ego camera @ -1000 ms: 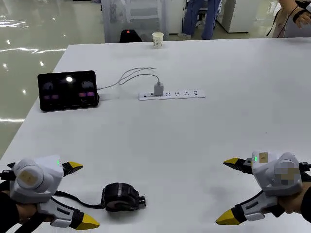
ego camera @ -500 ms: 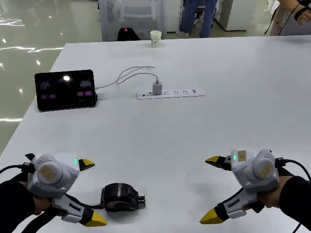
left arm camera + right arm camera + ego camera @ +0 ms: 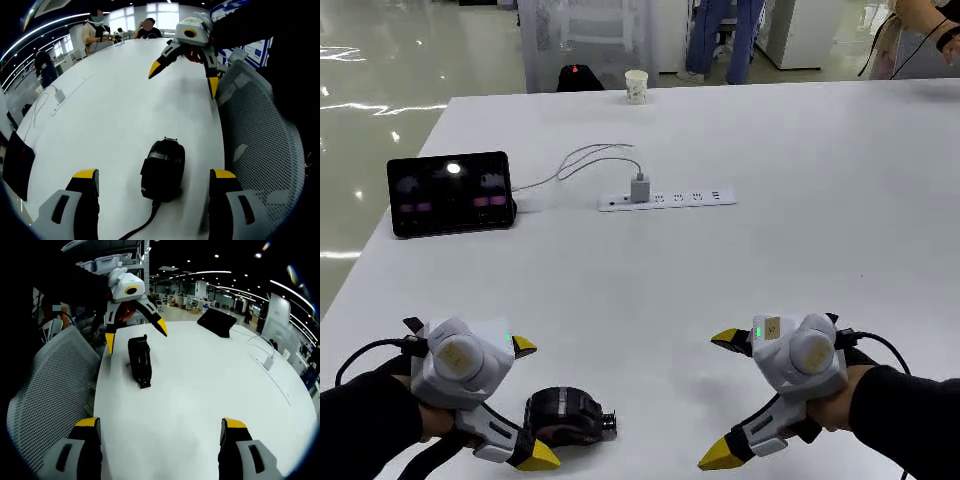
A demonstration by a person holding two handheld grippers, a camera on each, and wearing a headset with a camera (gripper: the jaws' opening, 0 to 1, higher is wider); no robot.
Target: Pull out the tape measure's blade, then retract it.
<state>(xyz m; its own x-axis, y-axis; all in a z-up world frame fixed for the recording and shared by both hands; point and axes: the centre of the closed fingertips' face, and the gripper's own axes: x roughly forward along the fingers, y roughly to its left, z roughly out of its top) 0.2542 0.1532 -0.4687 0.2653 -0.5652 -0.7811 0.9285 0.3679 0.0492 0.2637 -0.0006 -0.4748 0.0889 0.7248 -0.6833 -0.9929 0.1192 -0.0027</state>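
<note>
- Two grippers wide, empty: left gripper [image 3: 530, 403] lower left, right gripper [image 3: 720, 397] lower right.
- Tape measure [image 3: 568, 417] on table [image 3: 650, 270], between left jaws, untouched.

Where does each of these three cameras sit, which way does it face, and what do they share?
Head view: on the headset, looking forward and down over the table; shows both sleeves, left claw and right claw.
Left gripper view: on the left claw, looking along its own jaws over the tape measure toward the right claw.
Right gripper view: on the right claw, facing the left claw and tape measure.
Shared: every view holds the tape measure; the gripper views face each other.
</note>
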